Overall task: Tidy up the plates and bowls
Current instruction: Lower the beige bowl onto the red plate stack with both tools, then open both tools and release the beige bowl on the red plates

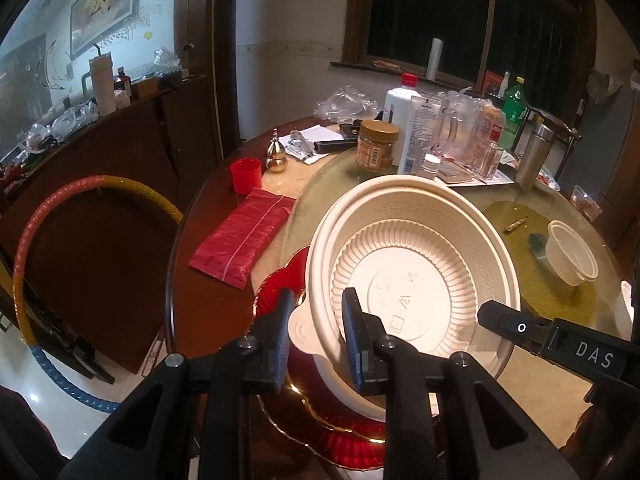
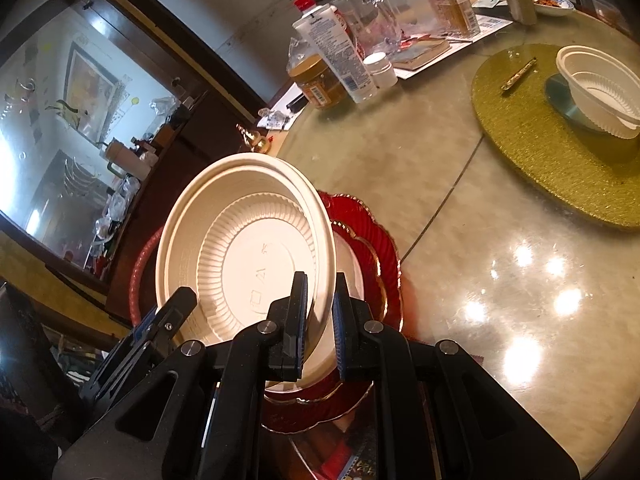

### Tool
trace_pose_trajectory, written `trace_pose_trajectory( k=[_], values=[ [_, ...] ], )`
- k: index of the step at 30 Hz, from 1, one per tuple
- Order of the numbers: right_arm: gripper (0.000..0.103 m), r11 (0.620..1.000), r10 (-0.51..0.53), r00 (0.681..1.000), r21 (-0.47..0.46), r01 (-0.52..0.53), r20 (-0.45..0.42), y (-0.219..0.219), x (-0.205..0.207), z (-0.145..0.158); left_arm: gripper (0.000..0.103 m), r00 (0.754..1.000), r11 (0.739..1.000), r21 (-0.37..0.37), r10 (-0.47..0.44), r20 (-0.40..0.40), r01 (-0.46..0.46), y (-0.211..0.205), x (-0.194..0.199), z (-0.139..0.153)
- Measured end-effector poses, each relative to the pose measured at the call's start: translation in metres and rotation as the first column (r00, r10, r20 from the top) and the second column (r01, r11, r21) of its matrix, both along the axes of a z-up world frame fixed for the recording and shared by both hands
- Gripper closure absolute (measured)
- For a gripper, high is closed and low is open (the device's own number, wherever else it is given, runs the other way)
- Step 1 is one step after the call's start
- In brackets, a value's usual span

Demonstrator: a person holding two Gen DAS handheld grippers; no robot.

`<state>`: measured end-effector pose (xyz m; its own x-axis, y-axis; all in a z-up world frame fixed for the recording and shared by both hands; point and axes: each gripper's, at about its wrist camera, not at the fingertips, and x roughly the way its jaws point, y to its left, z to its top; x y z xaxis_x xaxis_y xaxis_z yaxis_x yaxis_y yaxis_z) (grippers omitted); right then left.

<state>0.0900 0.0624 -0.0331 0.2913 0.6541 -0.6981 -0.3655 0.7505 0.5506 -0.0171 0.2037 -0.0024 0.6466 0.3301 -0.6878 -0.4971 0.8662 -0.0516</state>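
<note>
The left gripper (image 1: pixel 316 340) is pinching the near rim of a big cream bowl (image 1: pixel 416 268), one finger outside by the tab, one inside. The right gripper (image 2: pixel 320 320) is clamping the same bowl's rim on its other side, fingers narrow with the wall between them. The bowl is tilting up toward the cameras, over a red plate (image 2: pixel 372 240) with a gold scalloped edge at the near edge of the round table (image 2: pixel 500 300). Farther off, a small white bowl (image 2: pixel 600 92) is sitting on a green mat (image 2: pixel 532 148). Beyond, bottles and jars (image 1: pixel 420 136) are crowding the table's far side.
</note>
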Motion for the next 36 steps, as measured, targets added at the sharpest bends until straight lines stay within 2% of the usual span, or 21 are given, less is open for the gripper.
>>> trace_pose_trajectory(
  k=[19, 31, 34, 35, 36],
  values=[
    [0.091, 0.997, 0.032, 0.999, -0.067, -0.033, -0.013, 0.016, 0.003, -0.011, 0.078, 0.999, 1.000, 0.006, 0.019, -0.047, -0.019, 0.006, 0.004, -0.013],
    [0.090, 0.997, 0.037, 0.999, -0.066, -0.038, -0.025, 0.016, 0.004, -0.013, 0.077, 0.999, 1.000, -0.007, 0.022, -0.049, -0.022, 0.008, 0.003, -0.013],
    [0.090, 0.998, 0.032, 0.999, -0.057, -0.035, -0.043, 0.015, 0.006, -0.017, 0.072, 0.998, 1.000, -0.010, 0.027, -0.052, -0.028, 0.009, 0.003, -0.013],
    [0.090, 0.998, 0.032, 0.998, -0.058, -0.034, -0.045, 0.015, 0.006, -0.017, 0.065, 0.998, 0.999, -0.011, 0.032, -0.051, -0.032, 0.009, 0.002, -0.013],
    [0.090, 0.998, 0.032, 0.998, -0.058, -0.034, -0.046, 0.014, 0.006, -0.017, 0.047, 0.998, 0.999, -0.011, 0.039, -0.045, -0.040, 0.009, 0.002, -0.012]
  ],
)
